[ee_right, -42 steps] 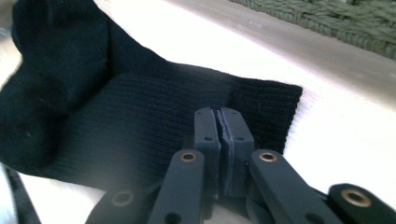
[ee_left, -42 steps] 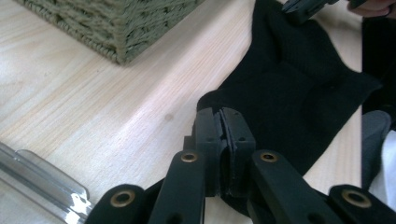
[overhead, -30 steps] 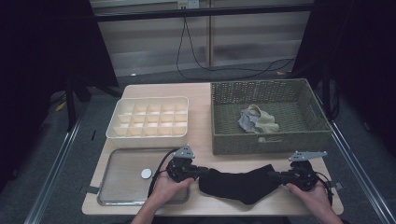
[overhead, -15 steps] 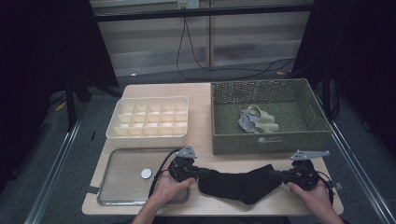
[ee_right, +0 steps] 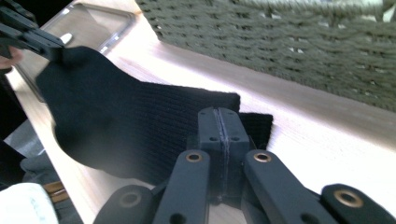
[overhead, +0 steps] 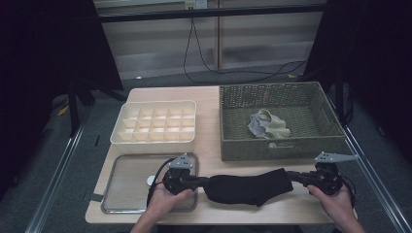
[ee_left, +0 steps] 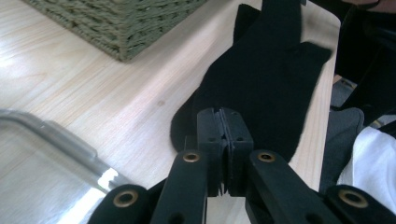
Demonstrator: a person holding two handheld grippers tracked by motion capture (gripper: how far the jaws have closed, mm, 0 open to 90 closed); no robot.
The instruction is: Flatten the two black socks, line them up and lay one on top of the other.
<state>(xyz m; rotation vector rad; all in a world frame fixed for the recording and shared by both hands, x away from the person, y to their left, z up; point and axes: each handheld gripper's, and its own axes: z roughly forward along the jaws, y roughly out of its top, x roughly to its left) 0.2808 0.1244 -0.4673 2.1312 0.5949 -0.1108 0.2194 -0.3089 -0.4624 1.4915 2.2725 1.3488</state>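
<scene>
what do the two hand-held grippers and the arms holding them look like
Both are matte black. The left hand-held gripper and right hand-held gripper each carry a grey three-cornered plate on top, and a black cable loops from the left one. In the gripper views, each has two flat black arms with brass-coloured rivets ending in ribbed rectangular pads. The person's forearms are bare, with no sleeves or gloves visible.

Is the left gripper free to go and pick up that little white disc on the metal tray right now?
Probably not yet. The left gripper is shut on one end of the black sock, so its jaws are taken. The white disc lies close beside it on the metal tray, with nothing between.
</scene>
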